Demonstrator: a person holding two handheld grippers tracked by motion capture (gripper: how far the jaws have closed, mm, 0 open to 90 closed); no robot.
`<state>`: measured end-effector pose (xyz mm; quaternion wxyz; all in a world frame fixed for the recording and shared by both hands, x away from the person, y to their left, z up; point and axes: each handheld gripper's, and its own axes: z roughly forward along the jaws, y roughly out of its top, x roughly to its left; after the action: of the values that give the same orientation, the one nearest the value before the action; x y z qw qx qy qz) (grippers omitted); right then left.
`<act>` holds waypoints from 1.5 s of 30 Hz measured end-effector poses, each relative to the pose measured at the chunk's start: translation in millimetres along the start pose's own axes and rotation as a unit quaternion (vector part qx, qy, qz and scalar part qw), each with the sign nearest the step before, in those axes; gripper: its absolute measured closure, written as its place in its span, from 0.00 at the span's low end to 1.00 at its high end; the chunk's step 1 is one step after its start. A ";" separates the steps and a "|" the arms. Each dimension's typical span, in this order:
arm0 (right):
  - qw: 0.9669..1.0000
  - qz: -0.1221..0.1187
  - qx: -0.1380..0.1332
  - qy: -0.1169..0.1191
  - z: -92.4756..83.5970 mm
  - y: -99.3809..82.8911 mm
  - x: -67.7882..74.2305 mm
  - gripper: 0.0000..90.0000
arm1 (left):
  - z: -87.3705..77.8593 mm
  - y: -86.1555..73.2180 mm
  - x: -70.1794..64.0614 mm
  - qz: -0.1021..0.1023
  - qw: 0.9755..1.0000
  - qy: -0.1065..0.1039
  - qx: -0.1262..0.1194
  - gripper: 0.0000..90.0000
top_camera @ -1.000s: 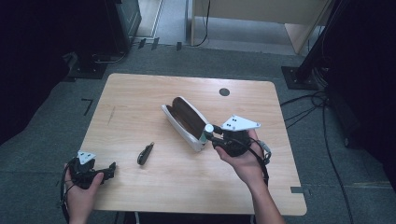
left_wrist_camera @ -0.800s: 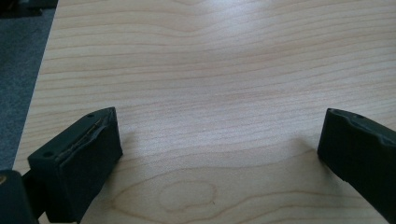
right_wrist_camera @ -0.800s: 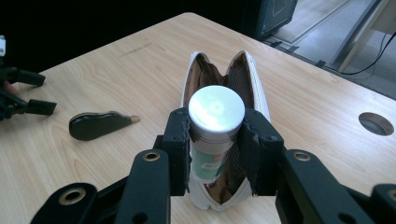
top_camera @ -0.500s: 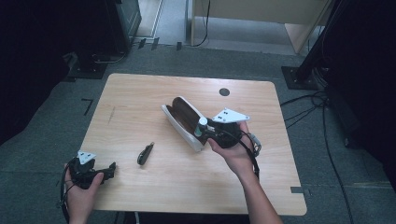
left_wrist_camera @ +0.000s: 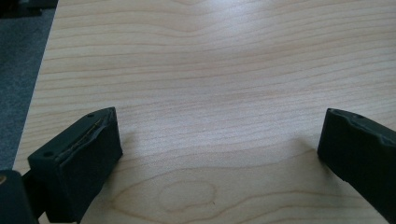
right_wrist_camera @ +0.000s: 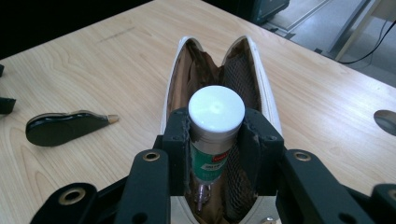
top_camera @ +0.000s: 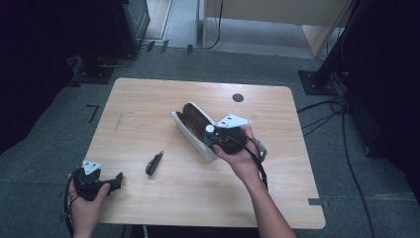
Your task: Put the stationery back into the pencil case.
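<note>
My right tool [right_wrist_camera: 217, 140] pinches the bottle [right_wrist_camera: 215, 128] over the open case [right_wrist_camera: 268, 100], seemingly not yet in; left tool [left_wrist_camera: 219, 154] idles spread.

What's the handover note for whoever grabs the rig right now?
Right claw: shut on the white-capped tube, held over the open pouch at mid-table, nozzle end pointing down into it.
Left claw: open, nothing in it, low over the table's near left corner.
Small black case: lies on the table left of the pouch, untouched.
Done: tube picked up and brought to the pouch.
Left: probably lower the tube in and release; the black case may follow.
</note>
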<state>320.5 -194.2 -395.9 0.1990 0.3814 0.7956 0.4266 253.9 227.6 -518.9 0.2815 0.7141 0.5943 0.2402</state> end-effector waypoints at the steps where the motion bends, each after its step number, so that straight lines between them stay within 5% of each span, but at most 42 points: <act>1: 1.000 -0.001 0.003 0.000 1.8 -0.4 0.1 0.73 | 0.0 0.0 0.0 0.000 1.000 0.000 0.000 0.00; 16: 0.999 0.005 0.036 0.000 21.9 -5.1 -1.6 0.72 | 0.0 0.0 0.0 0.000 1.000 0.000 0.000 0.00; 29: 1.000 0.010 0.006 0.000 23.0 5.1 -2.0 0.79 | -0.2 -0.1 0.1 0.002 1.000 -0.001 0.001 0.00; 45: 0.999 -0.006 -0.010 0.038 9.2 7.9 29.1 0.73 | -0.1 0.0 0.0 0.001 1.000 -0.001 0.000 0.00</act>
<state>311.5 -164.0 -394.2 0.1746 0.3584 0.8006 0.4472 253.9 227.6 -518.9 0.2818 0.7148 0.5936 0.2396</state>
